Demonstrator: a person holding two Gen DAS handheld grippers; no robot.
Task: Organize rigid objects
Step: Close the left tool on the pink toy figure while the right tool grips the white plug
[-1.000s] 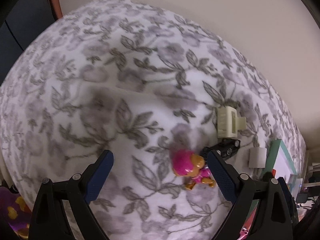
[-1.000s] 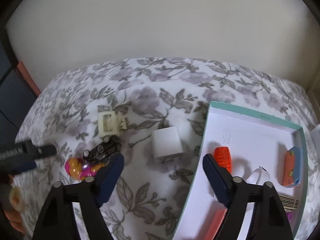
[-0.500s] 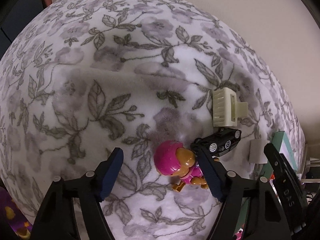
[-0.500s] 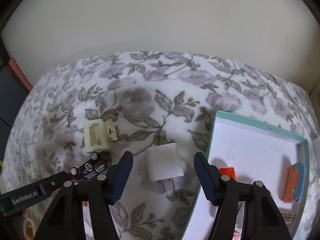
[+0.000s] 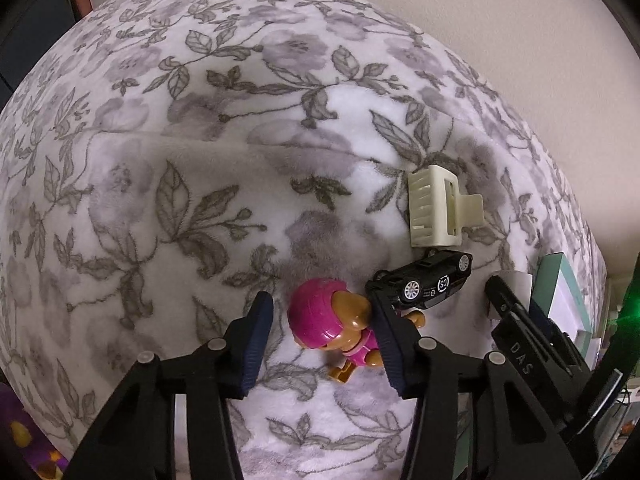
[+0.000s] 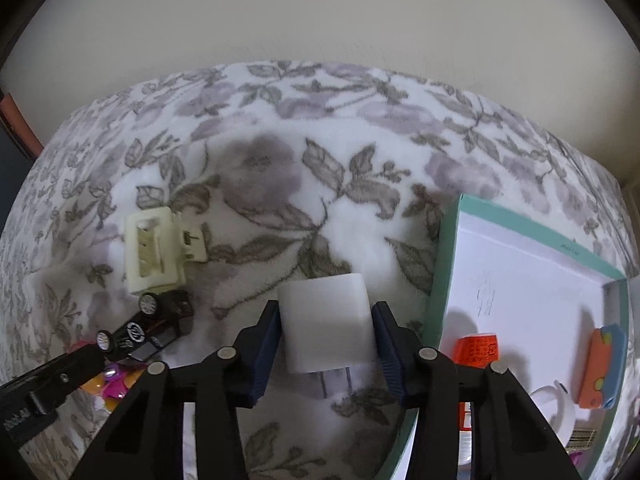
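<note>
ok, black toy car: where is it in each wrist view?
Left wrist: black toy car right of centre, just below the cream clip, touching the right finger of the left tool.
Right wrist: lower left, on its side below the clip, left of the right tool.
Shared landmark: the cream clip, directly above the car in both.

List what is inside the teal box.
In the teal box: an orange tag, an orange-and-blue piece, a white loop. The right gripper hides its near end.
</note>
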